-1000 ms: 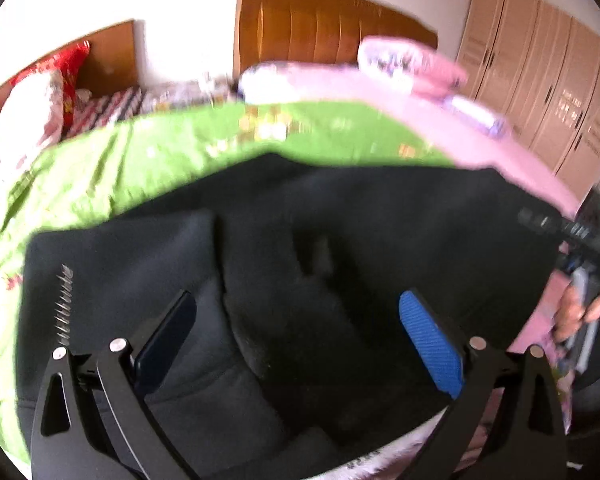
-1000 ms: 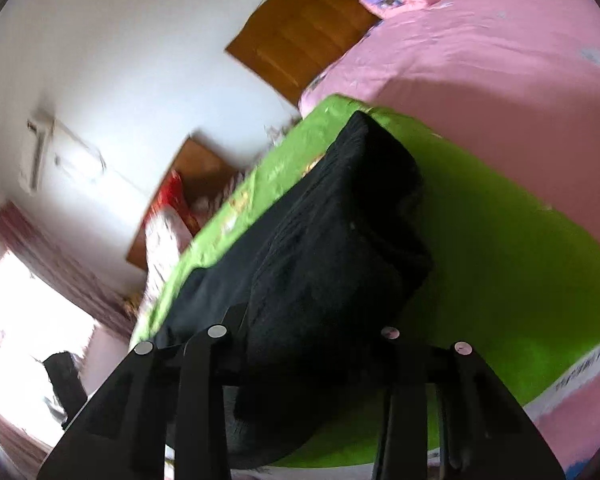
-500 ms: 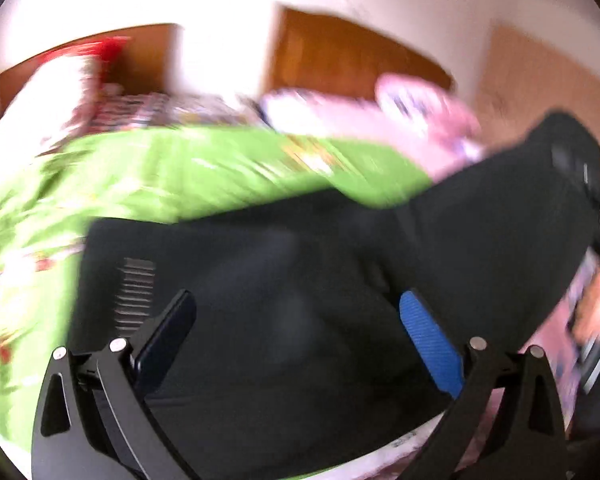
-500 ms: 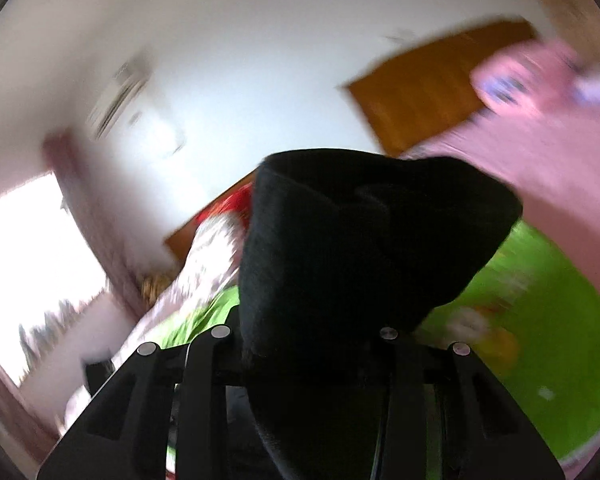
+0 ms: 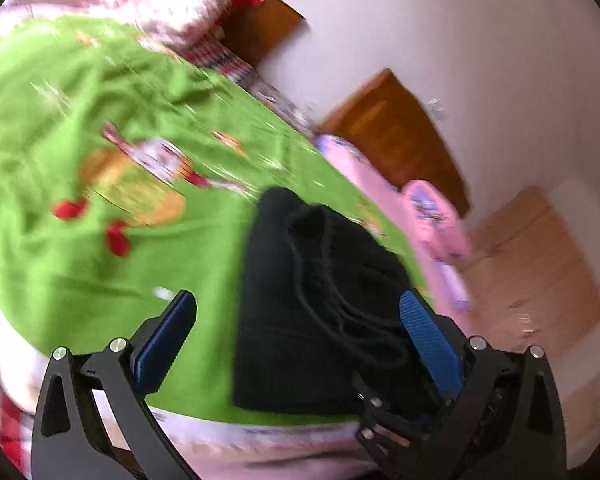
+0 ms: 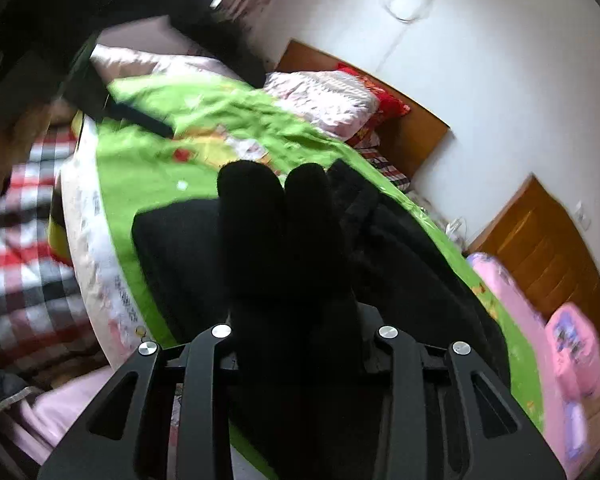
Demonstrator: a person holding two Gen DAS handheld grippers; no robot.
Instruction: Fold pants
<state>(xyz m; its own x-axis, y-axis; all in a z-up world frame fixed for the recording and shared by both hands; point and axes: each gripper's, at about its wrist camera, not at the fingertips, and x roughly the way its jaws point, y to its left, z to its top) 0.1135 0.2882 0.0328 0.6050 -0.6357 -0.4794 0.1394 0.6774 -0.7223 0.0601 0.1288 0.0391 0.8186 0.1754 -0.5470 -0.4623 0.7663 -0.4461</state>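
Right gripper (image 6: 300, 332): jaws clamped on a thick bunch of the black pants (image 6: 268, 240), held up directly ahead of it.

Left gripper (image 5: 300, 344): jaws spread wide, nothing gripped. The far pad overlaps the pants' near edge in view; contact cannot be judged.

Pants lie in a folded stack on the green bedspread (image 5: 80, 240), close to its near edge. The long axis runs away from both grippers towards the headboard (image 6: 420, 128). The right gripper is nearer. Judgement: next, lay the held bunch forward onto the stack.
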